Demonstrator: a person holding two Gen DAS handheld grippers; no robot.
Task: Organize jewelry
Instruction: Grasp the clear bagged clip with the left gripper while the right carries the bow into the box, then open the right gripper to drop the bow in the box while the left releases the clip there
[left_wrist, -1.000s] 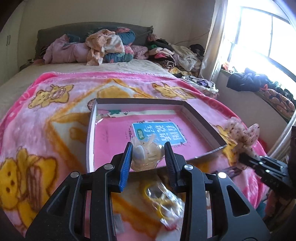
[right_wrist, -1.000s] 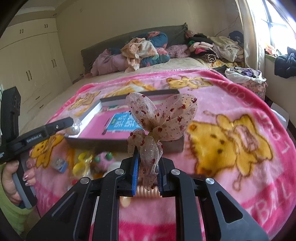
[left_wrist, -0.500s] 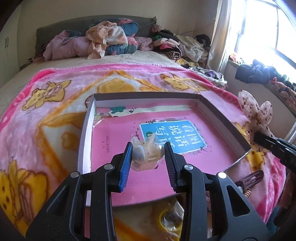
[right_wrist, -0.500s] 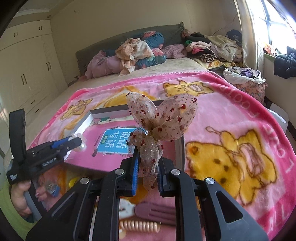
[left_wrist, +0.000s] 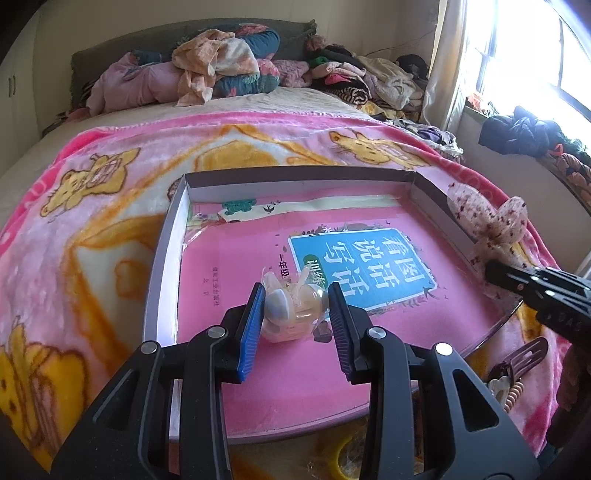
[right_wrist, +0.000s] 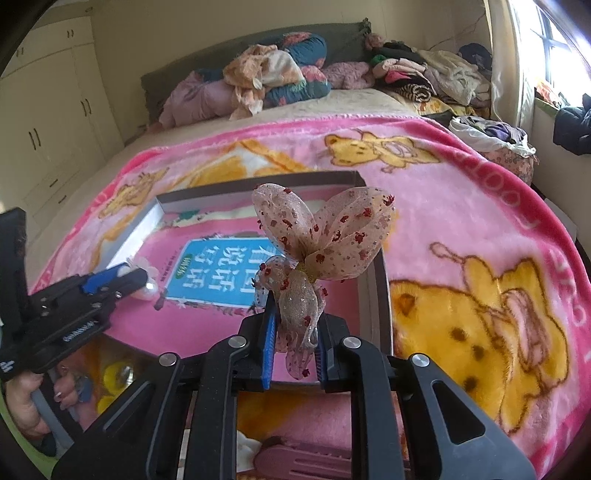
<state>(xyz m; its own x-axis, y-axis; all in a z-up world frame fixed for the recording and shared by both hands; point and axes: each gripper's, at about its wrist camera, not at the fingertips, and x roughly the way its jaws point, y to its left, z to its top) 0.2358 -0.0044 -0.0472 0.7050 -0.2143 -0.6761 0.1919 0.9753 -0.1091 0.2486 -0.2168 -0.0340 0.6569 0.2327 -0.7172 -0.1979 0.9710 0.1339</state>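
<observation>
Left claw (left_wrist: 295, 317) is clamping a small pale hair clip in a clear wrapper (left_wrist: 293, 314), blue pads pressing on both sides. It is hovering over the lower centre of the left wrist frame, above the pink book (left_wrist: 332, 266) lying inside the shallow box (left_wrist: 162, 258). Whether the clip is touching the book cannot be told.

Right claw (right_wrist: 293, 332) is gripping the tail of a sheer spotted bow (right_wrist: 321, 236); the loops are standing upright above the pads. In the right wrist frame it is sitting at centre, over the box's near right corner. In the left wrist frame the same bow is showing at the right edge, just beside the box wall.

Progress, as a judgement: early. The box is holding only the book; no accessory is resting in it yet. Both held pieces are poised for release.

Still lying outside on the pink blanket (left_wrist: 92, 206): a brown hair clip (left_wrist: 524, 356) and a beige coil hair tie (left_wrist: 511, 397) at lower right of the left wrist frame, plus yellow items (right_wrist: 110, 376) at lower left of the right wrist frame, too blurred to name.
</observation>
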